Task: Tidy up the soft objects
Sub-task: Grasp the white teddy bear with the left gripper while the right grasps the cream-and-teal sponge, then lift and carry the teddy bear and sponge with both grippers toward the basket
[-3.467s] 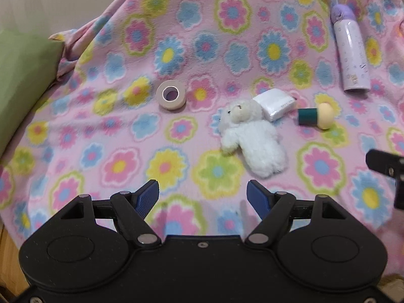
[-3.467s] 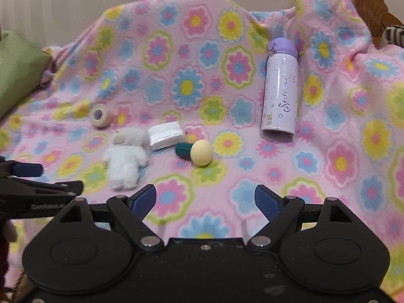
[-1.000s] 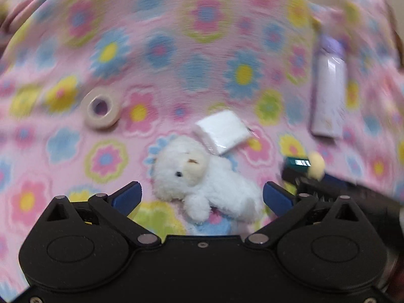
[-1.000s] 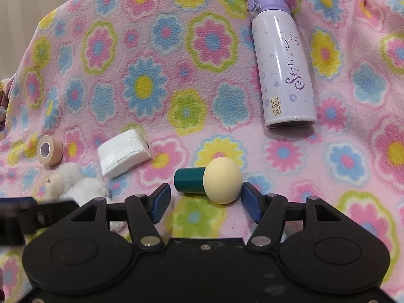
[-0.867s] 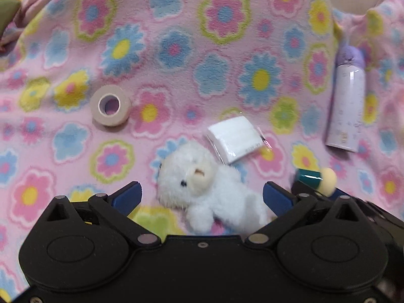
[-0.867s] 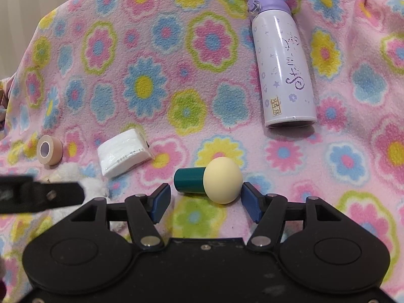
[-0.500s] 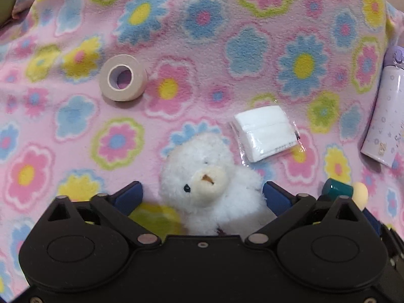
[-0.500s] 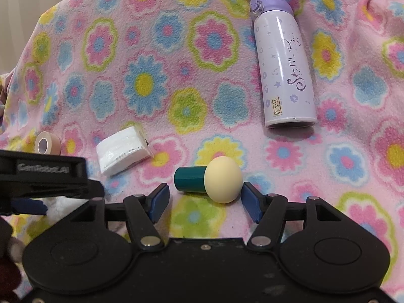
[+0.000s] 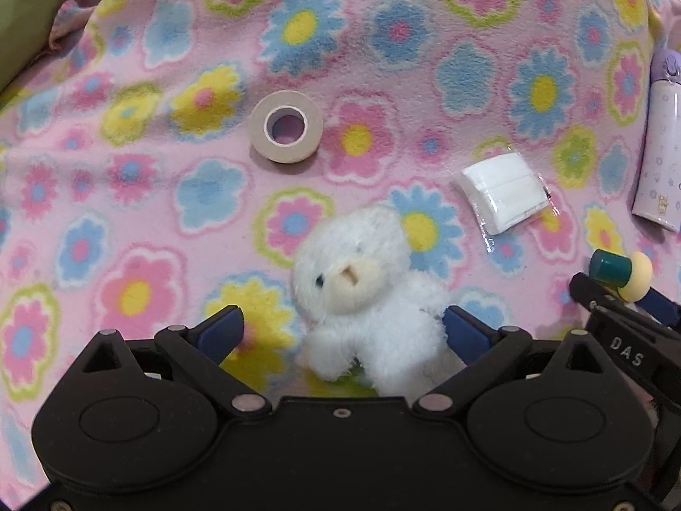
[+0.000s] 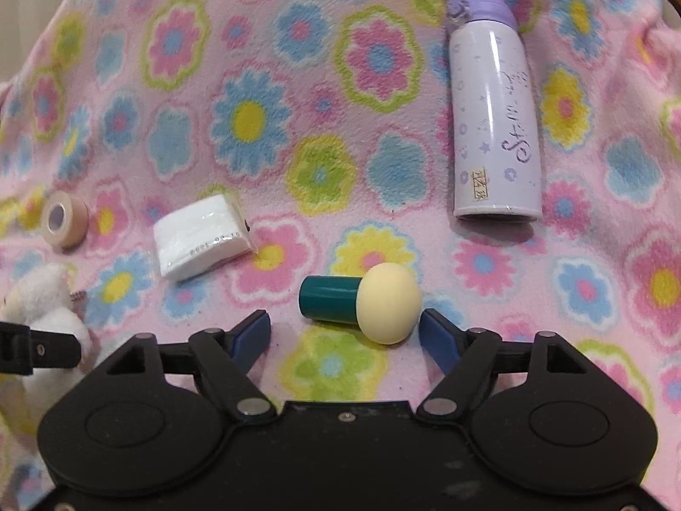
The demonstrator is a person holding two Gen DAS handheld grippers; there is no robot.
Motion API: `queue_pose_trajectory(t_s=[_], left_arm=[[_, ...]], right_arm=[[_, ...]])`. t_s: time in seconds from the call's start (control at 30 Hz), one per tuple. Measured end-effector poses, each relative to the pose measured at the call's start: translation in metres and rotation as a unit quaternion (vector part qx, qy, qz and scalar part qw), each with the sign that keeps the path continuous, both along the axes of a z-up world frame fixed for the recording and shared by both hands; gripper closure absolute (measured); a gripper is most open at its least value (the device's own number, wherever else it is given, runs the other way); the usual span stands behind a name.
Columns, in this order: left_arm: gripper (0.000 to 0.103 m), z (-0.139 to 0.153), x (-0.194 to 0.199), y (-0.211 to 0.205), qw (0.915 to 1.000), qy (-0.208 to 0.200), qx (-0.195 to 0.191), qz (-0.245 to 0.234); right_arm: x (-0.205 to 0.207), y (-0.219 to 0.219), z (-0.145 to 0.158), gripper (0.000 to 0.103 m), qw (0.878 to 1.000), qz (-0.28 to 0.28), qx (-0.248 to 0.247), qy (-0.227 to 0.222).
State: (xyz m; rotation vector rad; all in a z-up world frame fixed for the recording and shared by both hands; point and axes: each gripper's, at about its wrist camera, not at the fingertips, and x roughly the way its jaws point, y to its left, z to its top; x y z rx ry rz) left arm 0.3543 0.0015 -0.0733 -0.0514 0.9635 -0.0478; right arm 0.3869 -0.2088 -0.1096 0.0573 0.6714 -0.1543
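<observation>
While both tools sit low over the pink fleece blanket with its flower print [image 9: 383,85], we hold their fingers spread and clamped on nothing.

Left wrist view: our left gripper [image 9: 342,330] has its blue-tipped fingers [image 9: 221,332] released on either side of the small white plush bear [image 9: 366,294]. The bear fills the lower centre of the frame, its body against the right-hand finger and apart from the left-hand one. Its face points toward the lower left of the frame. A flat white wipe packet in clear wrap [image 9: 504,198] lies right of centre, just beyond the bear's head and apart from it. A beige roll of tape [image 9: 286,125] lies at upper centre-left, well apart from the bear. A lilac cylindrical bottle [image 9: 659,144] runs along the right edge. A green cushion [image 9: 25,12] shows in the upper left corner.

Right wrist view: our right gripper [image 10: 344,332] has its fingers [image 10: 438,336] released around the cream-yellow sponge puff with a teal cylindrical handle [image 10: 361,302]. The puff lies on its side at lower centre, its round head just beside the right-hand finger and its handle pointing left. The bottle lies at upper right, its purple cap toward the top. The packet and tape roll sit at middle left. The bear shows at the lower left edge, with part of the left gripper across it.
</observation>
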Motion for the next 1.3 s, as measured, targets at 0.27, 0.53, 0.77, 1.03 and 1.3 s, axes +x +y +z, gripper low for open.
queue_pose_trajectory(t_s=[0.27,0.53,0.77,1.03,1.3], left_arm=[[0.004,0.002,0.007,0.002,0.9966,-0.019,-0.041,0.07],[0.021,-0.001,0.015,-0.012,0.9962,-0.022,-0.031,0.079],[0.046,0.006,0.011,-0.012,0.9972,-0.029,-0.043,0.053],[0.046,0.042,-0.029,-0.002,0.9977,-0.043,-0.032,0.042],[0.046,0.082,-0.091,-0.01,0.9969,-0.073,0.019,0.019]], right_arm=[[0.012,0.002,0.001,0.019,1.0,-0.009,-0.007,0.012],[0.01,0.0,0.002,0.044,1.0,-0.019,-0.01,0.005],[-0.007,-0.006,0.014,0.045,1.0,-0.017,0.007,0.009],[-0.056,-0.015,0.042,0.045,0.999,-0.003,0.046,0.003],[-0.123,-0.01,0.079,0.044,0.997,0.022,0.06,-0.032]])
